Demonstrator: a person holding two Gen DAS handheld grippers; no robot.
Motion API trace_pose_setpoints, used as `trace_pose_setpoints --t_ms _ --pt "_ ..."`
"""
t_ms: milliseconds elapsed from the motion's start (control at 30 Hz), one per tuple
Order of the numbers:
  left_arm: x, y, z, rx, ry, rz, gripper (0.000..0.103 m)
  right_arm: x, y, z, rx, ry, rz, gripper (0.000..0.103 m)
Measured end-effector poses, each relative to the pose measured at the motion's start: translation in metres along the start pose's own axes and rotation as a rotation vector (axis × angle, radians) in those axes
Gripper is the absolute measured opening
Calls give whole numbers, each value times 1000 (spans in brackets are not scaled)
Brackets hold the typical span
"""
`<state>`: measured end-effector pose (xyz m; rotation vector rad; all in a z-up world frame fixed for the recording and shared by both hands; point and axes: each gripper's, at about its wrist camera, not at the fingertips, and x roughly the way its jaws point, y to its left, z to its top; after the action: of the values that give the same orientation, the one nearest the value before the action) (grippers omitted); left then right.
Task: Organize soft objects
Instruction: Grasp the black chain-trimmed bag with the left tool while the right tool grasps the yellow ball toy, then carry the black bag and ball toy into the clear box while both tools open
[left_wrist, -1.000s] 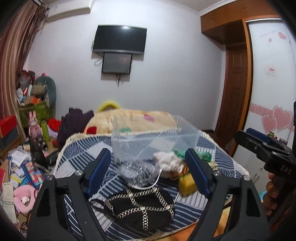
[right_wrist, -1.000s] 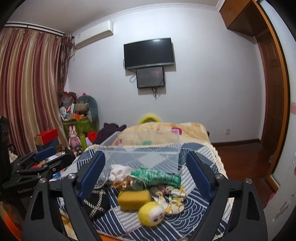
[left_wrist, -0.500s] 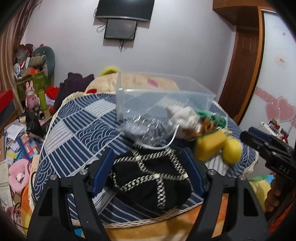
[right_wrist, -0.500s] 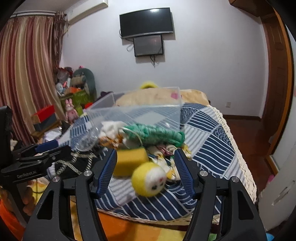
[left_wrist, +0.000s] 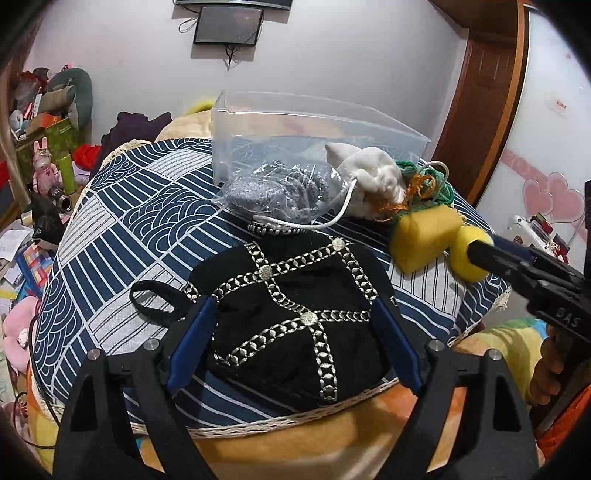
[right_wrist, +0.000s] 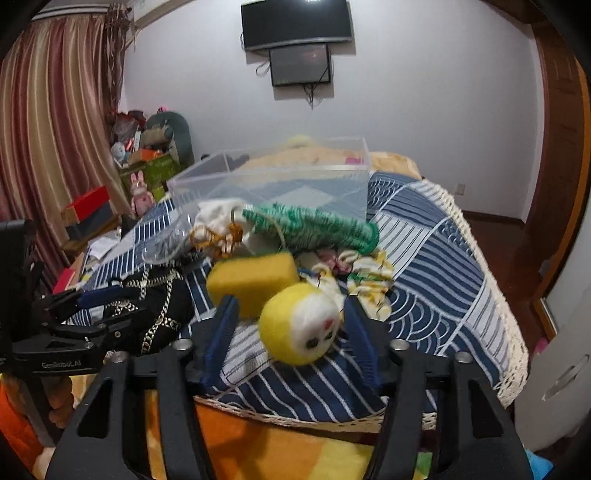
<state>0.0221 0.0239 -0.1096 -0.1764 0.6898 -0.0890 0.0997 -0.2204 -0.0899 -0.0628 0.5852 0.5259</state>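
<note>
Soft objects lie heaped on a bed under a blue-and-white patterned cover (left_wrist: 122, 236), in front of an empty clear plastic bin (left_wrist: 295, 122). The left gripper (left_wrist: 295, 332) has its fingers spread wide on either side of a black fabric bag (left_wrist: 295, 306) trimmed with silvery chain, gripping nothing. The right gripper (right_wrist: 291, 332) also stands open, its fingers flanking a round yellow plush ball with a white face (right_wrist: 301, 325); whether the pads touch it is hard to judge, as the view is blurred.

Likely risks: the ball is round and springy, so an off-centre squeeze could squirt it off the near bed edge. The bag is limp, and its loose strap or chain could snag the white cord of the crinkly clear pouch (left_wrist: 280, 188) just behind it. The porous yellow sponge block (right_wrist: 255, 284) touches the ball and could get nudged. Green yarn (right_wrist: 317, 225) and a white cloth pouch (left_wrist: 369, 177) lie tangled near the bin.
</note>
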Motion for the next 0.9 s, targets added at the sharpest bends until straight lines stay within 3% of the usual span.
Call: trace_pose_setpoints --t_ms 100,200,267,400,700,900 --pt "-1 -3 -1 18 -4 -23 81 5 -1 -3 -3 19 -21 45" --pt "-2 -8 -2 37 -4 -10 62 2 -3 -1 6 16 -22 39" --pt "-4 -10 -2 43 -3 -24 42 0 -4 -1 15 11 -18 37" --pt "-12 -13 0 48 -13 -38 26 -5 -7 1 27 -7 -11 36" --pt "-54 -30 16 84 -134 -36 21 -28 -3 14 12 -85 -20 36" --pt "-83 -30 47 96 -246 -10 21 -42 0 31 -4 -146 -37 36"
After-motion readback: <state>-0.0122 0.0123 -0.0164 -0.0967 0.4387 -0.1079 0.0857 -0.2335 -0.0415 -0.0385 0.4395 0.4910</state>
